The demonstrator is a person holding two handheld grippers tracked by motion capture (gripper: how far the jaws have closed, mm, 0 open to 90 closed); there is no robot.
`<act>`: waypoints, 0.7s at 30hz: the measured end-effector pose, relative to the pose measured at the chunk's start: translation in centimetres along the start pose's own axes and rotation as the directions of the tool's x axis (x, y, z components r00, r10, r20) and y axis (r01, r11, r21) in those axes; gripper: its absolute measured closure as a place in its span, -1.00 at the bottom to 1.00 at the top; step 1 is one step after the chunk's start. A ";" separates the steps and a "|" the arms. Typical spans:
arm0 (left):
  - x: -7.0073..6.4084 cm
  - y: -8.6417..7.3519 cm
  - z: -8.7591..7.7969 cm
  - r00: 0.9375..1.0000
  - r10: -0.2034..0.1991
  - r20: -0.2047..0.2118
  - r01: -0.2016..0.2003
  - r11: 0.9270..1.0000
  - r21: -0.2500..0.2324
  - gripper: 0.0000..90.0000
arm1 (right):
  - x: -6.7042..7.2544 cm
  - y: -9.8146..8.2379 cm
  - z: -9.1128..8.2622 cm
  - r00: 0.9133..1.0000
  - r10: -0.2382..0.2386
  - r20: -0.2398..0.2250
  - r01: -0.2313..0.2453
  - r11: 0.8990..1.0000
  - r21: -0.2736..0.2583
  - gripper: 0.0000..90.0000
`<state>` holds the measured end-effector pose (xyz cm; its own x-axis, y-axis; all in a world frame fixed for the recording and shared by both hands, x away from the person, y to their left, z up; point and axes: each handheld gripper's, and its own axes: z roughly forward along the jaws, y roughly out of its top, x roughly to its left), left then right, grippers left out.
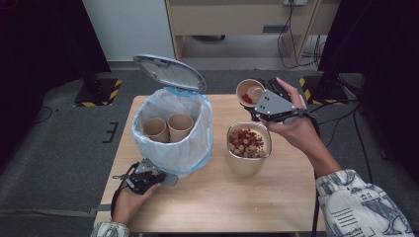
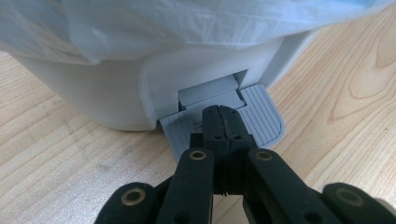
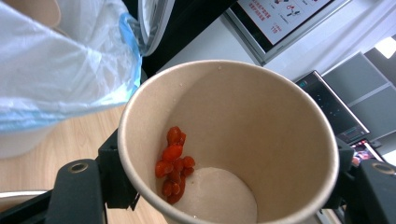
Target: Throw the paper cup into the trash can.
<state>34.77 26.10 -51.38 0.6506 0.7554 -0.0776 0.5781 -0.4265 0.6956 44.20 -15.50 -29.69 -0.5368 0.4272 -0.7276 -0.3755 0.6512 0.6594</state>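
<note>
Holding items as follows, listed from left to right across the wooden table. Item one: my left gripper, jaws clenched together with nothing between them, tips resting on the grey ribbed pedal at the near foot of the white bin; my left hand sits at the near left edge of the table. Item two: the bin itself, lined with a pale plastic bag edged in blue, its lid standing raised on the far side; two empty paper cups lie inside, side by side. Item three: my right gripper, grasping a brown paper cup by its wall, one jaw on each side; the cup is lifted off the table at the far right, tilted with its mouth toward me; inside, a cluster of red berries clings to the lower wall just beside the pale bottom. Item four: a beige container standing on the table near the middle, right of the bin and below the held cup, filled with red and tan pieces. Item five: my right hand, patterned sleeve at the near right.
</note>
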 end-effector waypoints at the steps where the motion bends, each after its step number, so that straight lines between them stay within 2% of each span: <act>1: 0.0 0.0 0.0 1.000 0.001 -0.001 -0.001 1.000 0.000 1.00 | 0.0 0.1 0.0 1.000 0.017 -0.004 -0.017 1.000 -0.001 -0.37; 4: 0.0 0.0 0.0 1.000 0.003 -0.001 -0.003 1.000 0.000 1.00 | -0.1 0.3 0.2 0.999 0.035 -0.011 -0.035 0.999 -0.005 -0.37; 14: 0.0 0.0 0.0 1.000 0.002 -0.002 -0.002 1.000 0.001 1.00 | 0.2 1.8 0.8 0.999 0.037 -0.029 -0.037 0.999 -0.023 -0.38; 21: 0.0 0.0 0.0 1.000 0.002 -0.001 -0.002 1.000 0.000 1.00 | 0.5 2.9 1.5 0.996 0.071 -0.054 -0.073 0.997 -0.034 -0.37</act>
<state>34.76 26.09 -51.37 0.6515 0.7549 -0.0752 0.5767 -0.4285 0.6956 43.95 -12.47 -28.47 -0.6020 0.4379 -0.6676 -0.3606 0.5969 0.7167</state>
